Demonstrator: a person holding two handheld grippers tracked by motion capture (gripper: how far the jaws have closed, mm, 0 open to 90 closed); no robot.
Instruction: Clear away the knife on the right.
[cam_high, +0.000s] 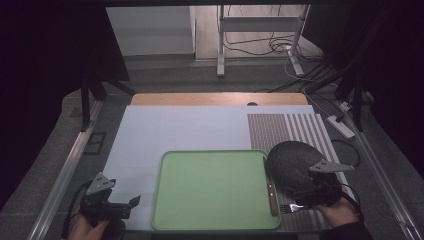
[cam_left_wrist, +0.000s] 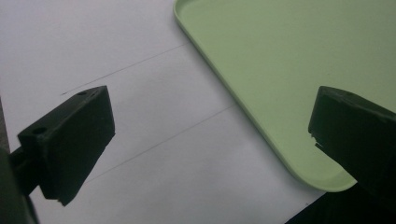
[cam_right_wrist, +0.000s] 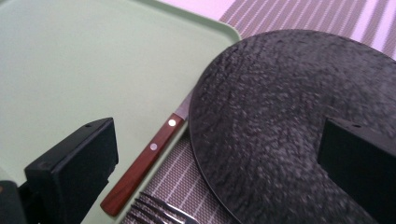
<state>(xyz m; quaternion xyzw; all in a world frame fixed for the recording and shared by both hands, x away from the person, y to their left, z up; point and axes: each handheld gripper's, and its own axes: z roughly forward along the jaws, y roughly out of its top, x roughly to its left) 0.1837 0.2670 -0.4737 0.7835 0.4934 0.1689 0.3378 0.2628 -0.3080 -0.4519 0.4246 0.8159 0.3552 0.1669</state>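
Both sets of tongs are sitting spread wide, gripping nothing. The right gripper (cam_high: 320, 192) is hovering over the near edge of the dark textured plate (cam_high: 295, 165), with a fork (cam_high: 291, 207) and a wooden-handled knife (cam_high: 272, 192) just beside it on the striped mat (cam_high: 300, 127). The left gripper (cam_high: 117, 207) is idling by the green tray (cam_high: 210, 187). That plate's looking stiff, maybe heavy-ish; I'd pinch the rim.
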